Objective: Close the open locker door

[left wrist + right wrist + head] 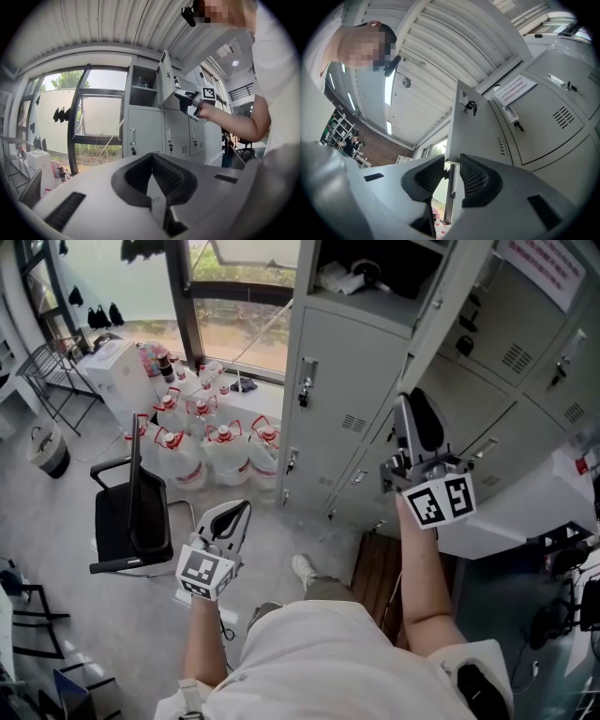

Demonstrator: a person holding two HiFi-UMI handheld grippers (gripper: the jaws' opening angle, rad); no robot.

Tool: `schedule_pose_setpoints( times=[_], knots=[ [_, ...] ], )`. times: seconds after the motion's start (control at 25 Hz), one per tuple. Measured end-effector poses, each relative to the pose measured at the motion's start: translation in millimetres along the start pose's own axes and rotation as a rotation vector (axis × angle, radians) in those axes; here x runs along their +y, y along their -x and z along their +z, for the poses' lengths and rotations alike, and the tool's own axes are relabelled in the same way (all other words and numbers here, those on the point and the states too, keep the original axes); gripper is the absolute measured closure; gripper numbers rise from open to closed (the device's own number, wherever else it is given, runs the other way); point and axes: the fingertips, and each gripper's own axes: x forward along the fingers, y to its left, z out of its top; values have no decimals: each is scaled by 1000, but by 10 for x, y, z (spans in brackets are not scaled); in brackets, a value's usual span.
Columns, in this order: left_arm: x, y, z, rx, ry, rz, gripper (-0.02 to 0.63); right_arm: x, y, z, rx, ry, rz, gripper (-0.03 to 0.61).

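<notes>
**A:** The open locker door (448, 306) is swinging out from the top row of the grey lockers (337, 399), edge-on to you. Your right gripper (412, 404) is reaching up to its lower edge. Its jaws are standing partly apart and straddling that edge. One pad is lying close against the door face, while the other is leaving a gap of daylight.

**B:** Your left gripper (239, 510) is hanging low at your side, jaws together and carrying nothing.

**A:** On the floor, water jugs (202, 442) are crowding under the window (234, 324), near the lockers' end. A black chair (131, 521) is sitting just beside your left gripper. A slatted wooden board (380, 568) is lying at the foot of the lockers, under your right arm.

**B:** In the right gripper view, keys (471, 108) are dangling from the door's lock. A printed notice (513, 90) is hanging on a neighbouring locker, too small for reading.

**A:** The door's top is running out of the head view. In the right gripper view your gripper's body is covering the door's bottom corner. The open compartment (375, 268) is lying mostly in shadow. Something pale is sitting on its shelf, and you cannot tell what it is.
</notes>
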Motion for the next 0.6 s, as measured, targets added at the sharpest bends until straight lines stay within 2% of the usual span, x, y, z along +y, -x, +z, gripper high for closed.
schedule_pose_setpoints(
  times=[0.6],
  knots=[
    [360, -158, 34, -17, 25, 89, 612, 226, -563, -240, -15, -31, 131, 488]
  ],
)
